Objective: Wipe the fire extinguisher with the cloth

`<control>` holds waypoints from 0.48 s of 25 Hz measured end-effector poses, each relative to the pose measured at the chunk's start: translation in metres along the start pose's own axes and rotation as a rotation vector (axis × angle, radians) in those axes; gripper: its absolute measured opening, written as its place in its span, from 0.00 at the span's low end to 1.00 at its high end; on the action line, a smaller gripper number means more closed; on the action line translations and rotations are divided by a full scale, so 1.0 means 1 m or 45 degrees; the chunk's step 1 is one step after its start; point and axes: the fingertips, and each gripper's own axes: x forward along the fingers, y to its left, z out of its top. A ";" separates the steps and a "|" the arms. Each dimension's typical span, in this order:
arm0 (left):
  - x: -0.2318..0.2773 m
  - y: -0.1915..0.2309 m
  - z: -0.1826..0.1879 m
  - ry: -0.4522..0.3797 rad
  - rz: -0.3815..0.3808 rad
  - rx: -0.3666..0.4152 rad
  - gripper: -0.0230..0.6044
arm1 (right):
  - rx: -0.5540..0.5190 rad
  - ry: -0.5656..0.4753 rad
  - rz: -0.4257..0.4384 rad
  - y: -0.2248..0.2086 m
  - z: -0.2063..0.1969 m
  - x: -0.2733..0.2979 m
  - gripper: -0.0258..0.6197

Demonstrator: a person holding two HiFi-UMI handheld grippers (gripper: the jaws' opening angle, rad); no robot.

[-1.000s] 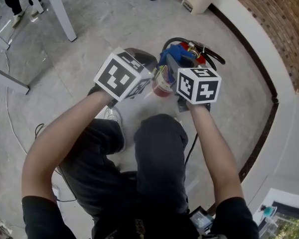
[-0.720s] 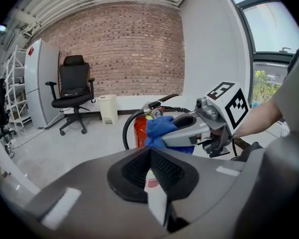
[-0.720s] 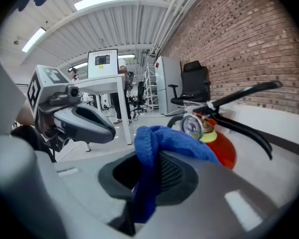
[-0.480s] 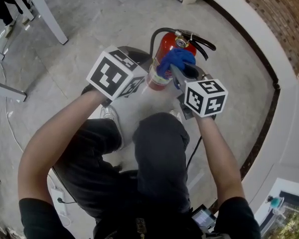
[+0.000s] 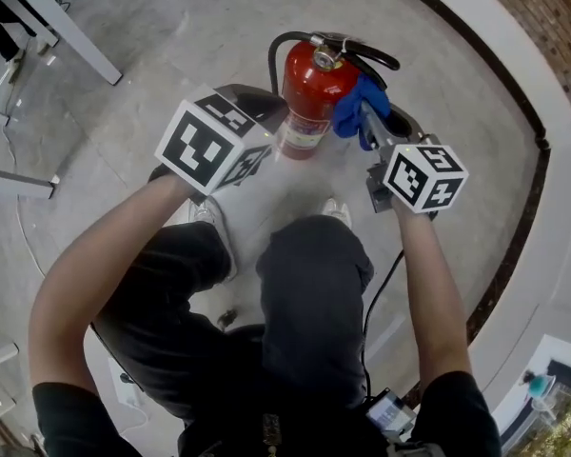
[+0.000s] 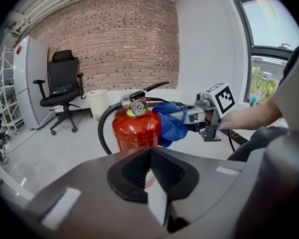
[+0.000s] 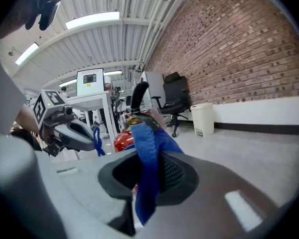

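— Seen from the head, what's around?
— A white desk leg stands well beyond the left claw, and the person's knees sit below it. The fire extinguisher stands on the floor between both claws.
— And the left claw's view?
— Its jaws are pressed together on nothing. The extinguisher is just ahead, with an office chair and a bin far behind.
— The right's?
— The right claw pinches the blue cloth, which lies against the extinguisher's shoulder just past its tips.
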 end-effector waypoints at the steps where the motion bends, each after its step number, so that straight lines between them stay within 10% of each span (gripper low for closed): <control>1: 0.004 -0.001 0.000 0.009 -0.006 0.000 0.05 | 0.009 -0.003 -0.008 -0.007 0.000 0.002 0.13; 12: 0.015 -0.009 -0.001 0.071 -0.044 0.035 0.05 | 0.006 0.114 -0.014 -0.028 -0.032 0.018 0.13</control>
